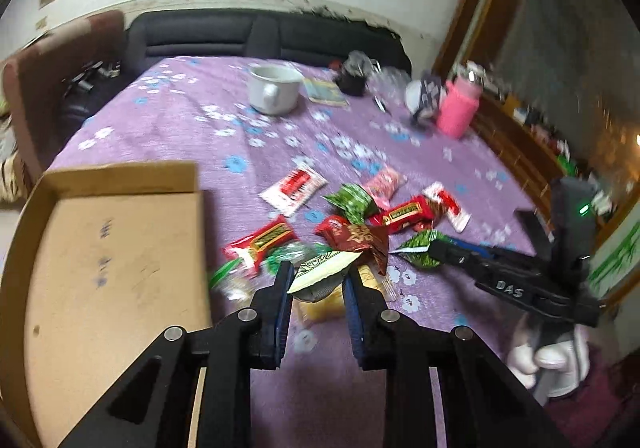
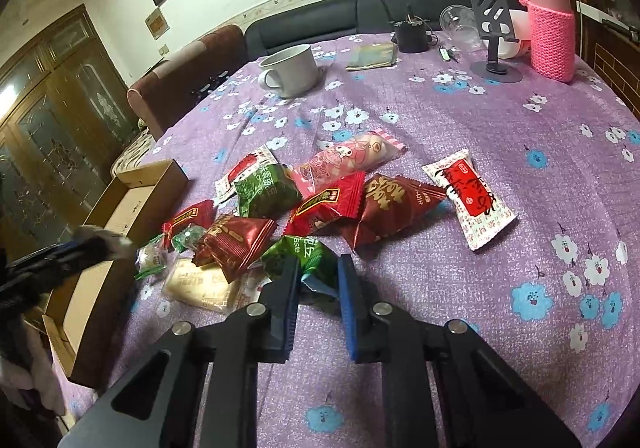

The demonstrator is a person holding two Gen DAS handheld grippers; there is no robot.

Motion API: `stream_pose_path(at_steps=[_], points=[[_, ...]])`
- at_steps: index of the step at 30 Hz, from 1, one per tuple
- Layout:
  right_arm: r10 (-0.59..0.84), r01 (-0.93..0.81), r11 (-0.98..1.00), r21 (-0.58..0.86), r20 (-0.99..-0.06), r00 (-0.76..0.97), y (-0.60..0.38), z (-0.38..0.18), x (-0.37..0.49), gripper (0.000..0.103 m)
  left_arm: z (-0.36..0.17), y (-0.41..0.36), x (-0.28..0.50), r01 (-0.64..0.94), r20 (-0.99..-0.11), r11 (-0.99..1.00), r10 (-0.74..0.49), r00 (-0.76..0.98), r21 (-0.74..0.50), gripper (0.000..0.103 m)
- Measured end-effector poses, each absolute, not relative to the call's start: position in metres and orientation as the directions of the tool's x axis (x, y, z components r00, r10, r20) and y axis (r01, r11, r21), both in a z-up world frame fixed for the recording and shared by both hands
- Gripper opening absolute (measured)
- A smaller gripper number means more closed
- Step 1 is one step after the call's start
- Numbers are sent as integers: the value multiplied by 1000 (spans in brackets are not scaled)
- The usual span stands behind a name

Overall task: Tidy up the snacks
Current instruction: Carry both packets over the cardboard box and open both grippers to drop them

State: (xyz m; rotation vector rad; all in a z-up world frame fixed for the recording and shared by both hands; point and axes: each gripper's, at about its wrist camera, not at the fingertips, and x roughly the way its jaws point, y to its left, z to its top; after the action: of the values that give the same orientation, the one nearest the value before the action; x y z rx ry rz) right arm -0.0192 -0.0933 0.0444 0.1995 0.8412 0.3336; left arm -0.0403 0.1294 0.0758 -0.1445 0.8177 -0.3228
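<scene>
Gripping a green-and-white foil snack packet (image 1: 325,275), the left gripper (image 1: 318,280) has its blue-padded jaws nearly closed on the packet's sides; the packet sits right at the fingertips, apparently lifted a little off the pile, though blur makes that hard to confirm. Just left of that gripper lies an open brown cardboard box (image 1: 100,248), shallow, with nothing visible inside it in the left wrist view. The right gripper (image 2: 318,280) is clamped down on a dark green foil snack packet (image 2: 310,254), the near crinkled end pinched between the pads while the rest lies on the purple flower-print tablecloth (image 2: 460,120). From the left wrist view that same gripper (image 1: 434,248) comes in from the right, tip touching the green packet (image 1: 420,248).

Remaining snacks sit in a loose heap just beyond both tools: a dark red pyramid-shaped foil packet (image 2: 234,242), a bright red flat packet (image 2: 326,204), a larger dark red packet (image 2: 394,208), a white packet with red label (image 2: 468,200) off to the right, a pink cartoon-print packet (image 2: 352,160) at the back, and a pale yellow clear-wrapped biscuit (image 2: 200,284) near the box (image 2: 136,200). Farther back stand a white ceramic mug (image 2: 290,70) and a bottle in a pink knitted sleeve (image 2: 550,36), well apart from the heap.
</scene>
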Motion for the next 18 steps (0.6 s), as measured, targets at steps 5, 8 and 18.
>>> stream_pose_path(at_steps=[5, 8, 18], points=[[370, -240, 929, 282, -678, 635, -86, 47, -22, 38, 84, 172, -66, 153, -661, 947, -308, 684, -283, 25], [350, -243, 937, 252, -678, 646, -77, 47, -21, 58, 83, 196, -77, 110, -655, 948, -288, 699, -299, 25], [309, -259, 947, 189, -751, 584, -57, 37, -28, 50, 72, 251, -101, 2, -648, 942, -232, 725, -335, 25]])
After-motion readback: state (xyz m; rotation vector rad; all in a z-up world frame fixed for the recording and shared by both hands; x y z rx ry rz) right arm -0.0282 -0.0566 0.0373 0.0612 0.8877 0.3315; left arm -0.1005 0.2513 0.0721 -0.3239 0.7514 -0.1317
